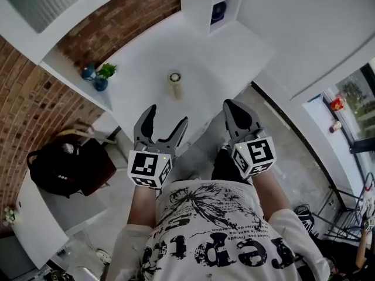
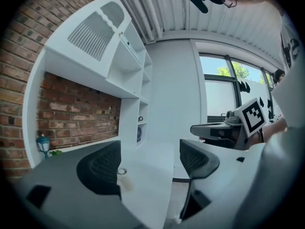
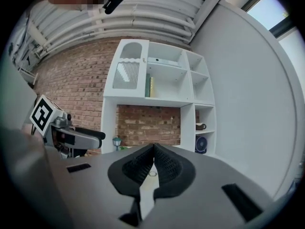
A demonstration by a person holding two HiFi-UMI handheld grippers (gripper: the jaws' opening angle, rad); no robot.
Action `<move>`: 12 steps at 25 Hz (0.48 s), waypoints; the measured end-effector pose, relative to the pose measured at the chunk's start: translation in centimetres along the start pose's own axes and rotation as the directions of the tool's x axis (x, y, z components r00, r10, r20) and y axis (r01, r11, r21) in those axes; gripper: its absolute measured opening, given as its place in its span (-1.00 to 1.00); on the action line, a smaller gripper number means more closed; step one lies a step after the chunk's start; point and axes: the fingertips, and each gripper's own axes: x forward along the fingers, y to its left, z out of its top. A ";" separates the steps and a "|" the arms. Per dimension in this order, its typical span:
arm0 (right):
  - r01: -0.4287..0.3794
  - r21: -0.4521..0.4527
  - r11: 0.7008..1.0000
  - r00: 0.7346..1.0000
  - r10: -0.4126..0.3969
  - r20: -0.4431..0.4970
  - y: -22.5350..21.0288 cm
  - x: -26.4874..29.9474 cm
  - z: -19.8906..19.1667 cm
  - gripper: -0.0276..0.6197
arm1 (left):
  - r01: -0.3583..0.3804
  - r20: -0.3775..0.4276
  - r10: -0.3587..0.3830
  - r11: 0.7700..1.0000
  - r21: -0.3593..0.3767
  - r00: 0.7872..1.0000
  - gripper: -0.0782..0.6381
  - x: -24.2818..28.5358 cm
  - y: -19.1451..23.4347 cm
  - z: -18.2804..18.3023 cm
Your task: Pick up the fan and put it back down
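The fan point(image 1: 218, 12), small, round and dark blue, stands in a lower cubby of the white shelf unit at the far end of the white desk point(image 1: 205, 57). It also shows as a blue fan point(image 3: 201, 144) at the right of the right gripper view. My left gripper point(image 1: 167, 116) is open and empty, held over the desk's near edge. My right gripper point(image 1: 232, 103) is shut on nothing, level with the left. Both are well short of the fan. The left gripper point(image 2: 150, 161) has its jaws spread wide; the right gripper point(image 3: 154, 149) has its pads pressed together.
A small pale jar point(image 1: 174, 82) stands mid-desk, ahead of both grippers. A blue lantern point(image 1: 89, 72) and a green plant point(image 1: 107, 69) sit at the left by the brick wall. A mug point(image 3: 200, 126) sits above the fan. A black bag point(image 1: 58, 168) lies at the lower left.
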 end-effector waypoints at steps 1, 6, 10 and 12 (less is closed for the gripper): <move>-0.022 -0.002 1.000 1.000 0.022 0.000 -0.6 1.2 -0.1 -0.88 | -0.021 -0.001 0.021 1.000 -0.002 1.000 0.26 0.8 0.6 -0.1; -0.139 -0.007 0.990 0.990 0.139 0.005 -4.1 7.5 -0.7 -0.88 | -0.133 0.002 0.133 0.991 -0.006 0.991 0.26 5.7 3.1 -0.2; -0.278 -0.025 0.960 0.960 0.278 -0.015 -6.8 13.5 -0.3 -0.88 | -0.269 -0.015 0.268 0.963 -0.023 0.963 0.26 9.8 5.4 0.5; -0.338 -0.038 0.940 0.941 0.337 -0.031 -8.0 16.2 -0.1 -0.88 | -0.322 -0.030 0.322 0.946 -0.030 0.946 0.26 11.9 6.5 0.8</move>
